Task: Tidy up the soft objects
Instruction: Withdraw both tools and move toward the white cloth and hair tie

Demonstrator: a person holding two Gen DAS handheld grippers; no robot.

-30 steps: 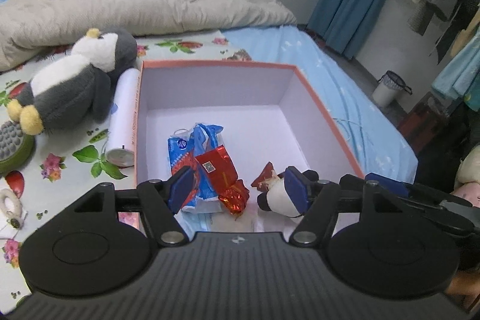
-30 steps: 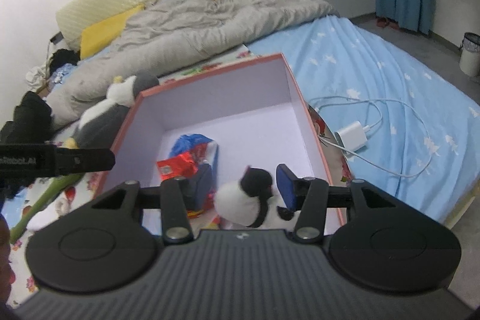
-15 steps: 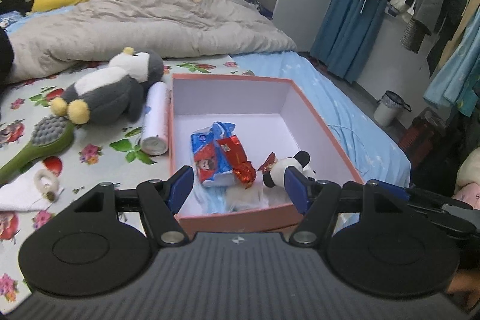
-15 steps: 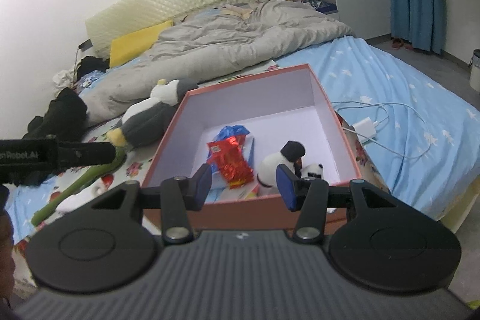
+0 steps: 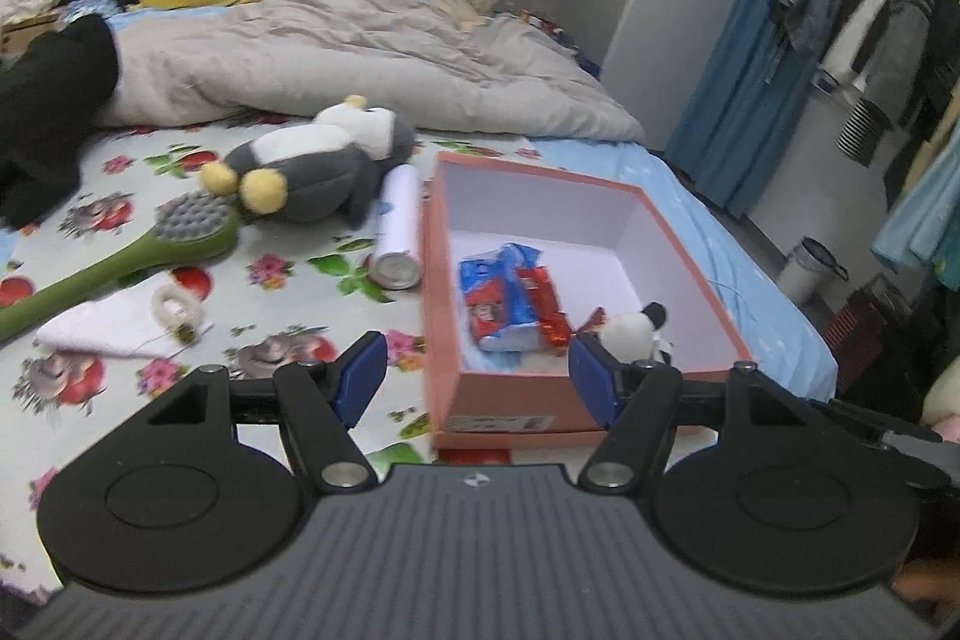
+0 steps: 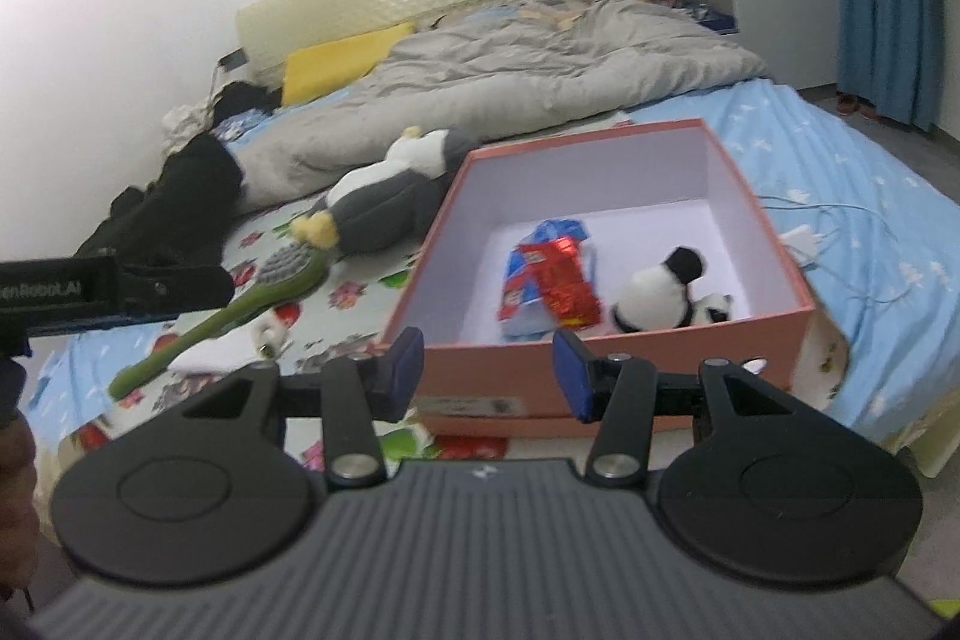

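- Since a second ago I have pulled both grippers back and up out of the pink box; the small panda plush that sat between the right fingers then now lies loose on the box floor, so EARLIER contact is gone
- Nearest me, the left gripper hangs over the flowered sheet just short of the box's near wall, jaws wide apart and holding nothing
- The right gripper hovers before the same near wall, jaws likewise spread and empty
- Inside the box, the snack packets lie left of centre and the small panda plush rests in the near right corner, touching or almost touching them
- To the left of the box, on the sheet: a white towel, a green brush and a white tube lying right against the box's left wall
- Beyond those lies the penguin plush, which I judge the next soft thing to collect
- The relation that matters: it sits ahead and to the left of both grippers, well apart from them, its long axis running left to right, feet leftward, head toward the box
- My left gripper is the nearer one, so I would reach with it, crossing the body's short width
- Farthest back, the grey duvet
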